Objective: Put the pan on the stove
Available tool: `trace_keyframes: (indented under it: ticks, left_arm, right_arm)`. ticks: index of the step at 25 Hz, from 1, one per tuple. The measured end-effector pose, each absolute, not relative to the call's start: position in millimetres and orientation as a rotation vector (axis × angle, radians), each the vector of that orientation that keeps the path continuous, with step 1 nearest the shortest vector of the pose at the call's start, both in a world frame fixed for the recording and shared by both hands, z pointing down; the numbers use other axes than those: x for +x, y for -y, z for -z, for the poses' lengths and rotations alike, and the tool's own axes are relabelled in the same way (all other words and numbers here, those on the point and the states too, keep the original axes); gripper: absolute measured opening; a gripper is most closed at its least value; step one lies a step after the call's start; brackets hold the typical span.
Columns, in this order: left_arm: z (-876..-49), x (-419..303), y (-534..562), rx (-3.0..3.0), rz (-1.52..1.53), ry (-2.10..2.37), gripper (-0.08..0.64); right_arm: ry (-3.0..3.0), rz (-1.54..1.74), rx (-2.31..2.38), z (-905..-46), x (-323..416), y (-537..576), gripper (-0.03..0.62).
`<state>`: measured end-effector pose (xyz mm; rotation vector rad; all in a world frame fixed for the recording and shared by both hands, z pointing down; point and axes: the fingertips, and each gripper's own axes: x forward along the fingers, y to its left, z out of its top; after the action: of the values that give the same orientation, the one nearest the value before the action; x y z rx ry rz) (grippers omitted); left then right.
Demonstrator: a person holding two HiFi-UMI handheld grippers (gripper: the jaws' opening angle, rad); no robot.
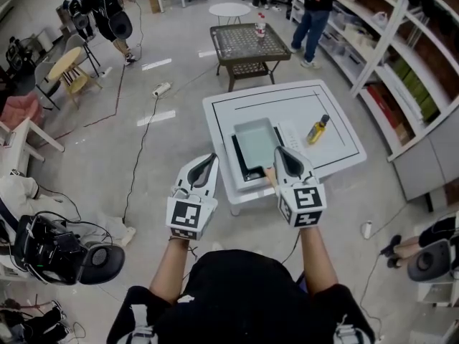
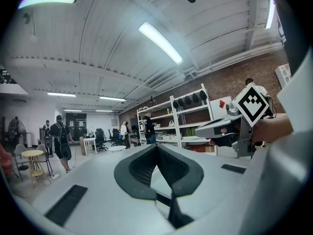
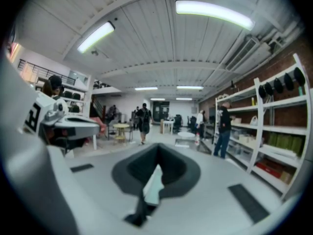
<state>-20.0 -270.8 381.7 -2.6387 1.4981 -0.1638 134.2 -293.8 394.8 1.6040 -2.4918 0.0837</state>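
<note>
Pale, shallow rectangular pan [image 1: 256, 140] lies on the flat black stove [image 1: 246, 170] on the smooth white desk [image 1: 337, 113]; left gripper [image 1: 211, 157] and right gripper [image 1: 279, 150] hover at the desk's near edge, fingers pressed together, empty.

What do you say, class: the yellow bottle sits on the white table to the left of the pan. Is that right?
No. The head view shows the yellow bottle on the white table to the right of the pan, not the left.

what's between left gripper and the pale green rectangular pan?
Head view: between left gripper and pale green rectangular pan lie only bare white tabletop and the left rim of the flat black stove.
</note>
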Motion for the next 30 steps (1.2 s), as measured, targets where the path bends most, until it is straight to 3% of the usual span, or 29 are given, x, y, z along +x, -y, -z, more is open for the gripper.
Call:
trace_keyframes:
  ticks: [30]
  left_arm:
    - [-394.3, 0.3, 253.9, -2.646, 0.152, -1.484, 0.025]
  right_arm:
    - [2.491, -0.121, 1.586, -415.1, 148.0, 277.2, 0.034]
